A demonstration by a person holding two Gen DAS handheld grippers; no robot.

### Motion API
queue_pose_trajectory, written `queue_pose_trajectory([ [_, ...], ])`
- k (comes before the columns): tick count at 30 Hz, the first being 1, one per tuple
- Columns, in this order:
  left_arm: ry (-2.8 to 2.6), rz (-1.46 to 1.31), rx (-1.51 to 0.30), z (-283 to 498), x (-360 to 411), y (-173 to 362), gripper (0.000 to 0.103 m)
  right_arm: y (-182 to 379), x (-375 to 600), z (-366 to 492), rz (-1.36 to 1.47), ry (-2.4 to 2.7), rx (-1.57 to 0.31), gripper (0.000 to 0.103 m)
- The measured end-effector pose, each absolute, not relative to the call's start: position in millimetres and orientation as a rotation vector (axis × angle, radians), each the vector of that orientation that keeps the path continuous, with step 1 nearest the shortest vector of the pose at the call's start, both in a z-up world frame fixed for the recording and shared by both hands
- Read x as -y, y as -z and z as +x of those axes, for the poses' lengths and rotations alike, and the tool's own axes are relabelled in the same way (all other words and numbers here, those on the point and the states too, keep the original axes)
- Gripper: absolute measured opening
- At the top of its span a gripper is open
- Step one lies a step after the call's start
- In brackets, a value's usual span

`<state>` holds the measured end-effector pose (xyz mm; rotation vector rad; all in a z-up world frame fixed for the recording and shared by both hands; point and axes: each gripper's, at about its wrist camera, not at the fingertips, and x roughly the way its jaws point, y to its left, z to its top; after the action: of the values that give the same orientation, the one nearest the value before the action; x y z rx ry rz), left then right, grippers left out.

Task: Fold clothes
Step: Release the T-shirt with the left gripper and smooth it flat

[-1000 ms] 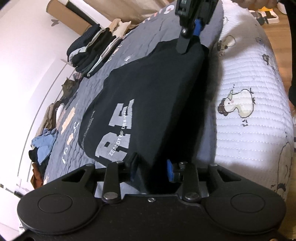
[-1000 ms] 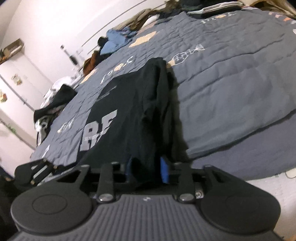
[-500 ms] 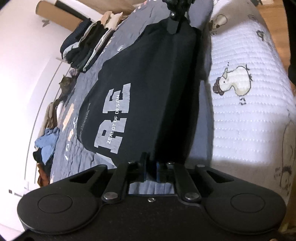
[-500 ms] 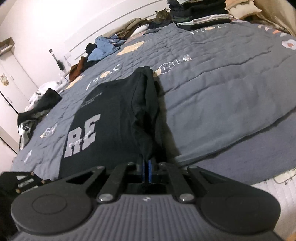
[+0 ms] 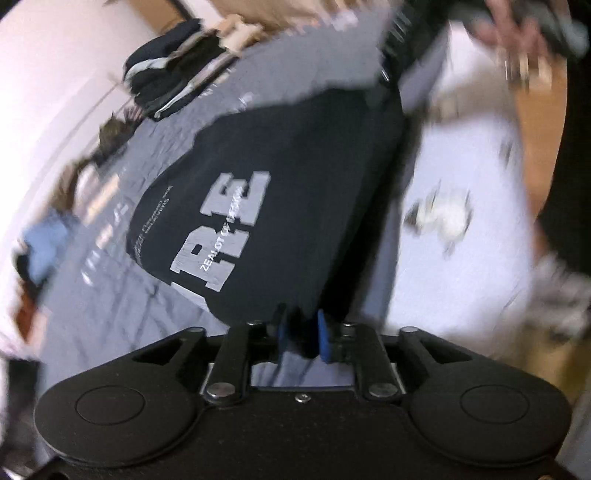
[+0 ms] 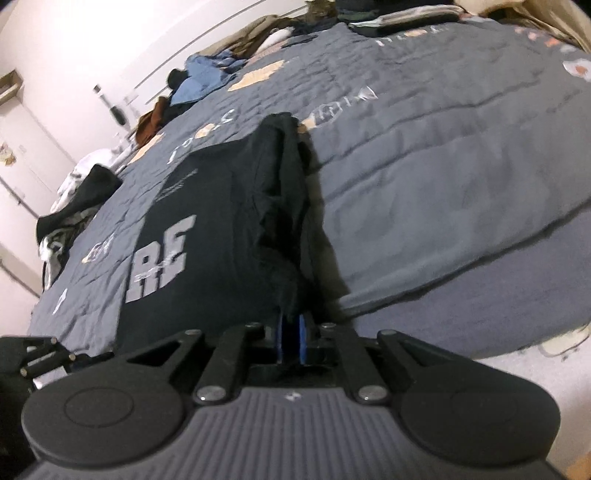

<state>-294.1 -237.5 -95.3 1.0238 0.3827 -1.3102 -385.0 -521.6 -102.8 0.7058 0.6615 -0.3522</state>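
Observation:
A black T-shirt with a large pale "RE" print lies on the grey quilt. In the blurred left wrist view, my left gripper is at the shirt's near edge. Its blue pads stand a little apart, with dark cloth between them. My right gripper shows as a dark blur at the shirt's far end. In the right wrist view, my right gripper is shut on a bunched ridge of the T-shirt. That ridge runs away from the gripper across the quilt.
A stack of folded clothes sits at the far side of the bed, and loose garments lie heaped near the wall. A white mattress cover with animal prints borders the quilt, with wooden floor beyond. A blurred hand is at the top right.
Both grippers closed on the shirt's edge half a second ago. The left pads have since parted somewhat and the left view has swung, now blurred. The right grip holds.

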Motion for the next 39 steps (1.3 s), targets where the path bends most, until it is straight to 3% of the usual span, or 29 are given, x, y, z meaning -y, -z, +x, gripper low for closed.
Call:
queue_pose_trajectory([
  [8, 1.426, 0.319, -0.744, -235, 240, 58, 0.029, 75, 531, -403, 0.841, 0.237, -0.452, 0.008],
  [14, 1.457, 0.051, -1.042, -217, 269, 87, 0.029, 94, 515, -374, 0.863, 0.148, -0.531, 0.008],
  [20, 1.342, 0.081, -1.181, -207, 282, 117, 0.029, 120, 518, -367, 0.834, 0.273, -0.684, 0.007],
  [30, 1.191, 0.186, -1.285, -195, 278, 131, 0.029, 127, 523, -372, 0.815, 0.290, -0.743, 0.004],
  [39, 1.166, 0.206, -1.278, -193, 274, 129, 0.029, 126, 526, -375, 0.780, 0.273, -0.788, 0.002],
])
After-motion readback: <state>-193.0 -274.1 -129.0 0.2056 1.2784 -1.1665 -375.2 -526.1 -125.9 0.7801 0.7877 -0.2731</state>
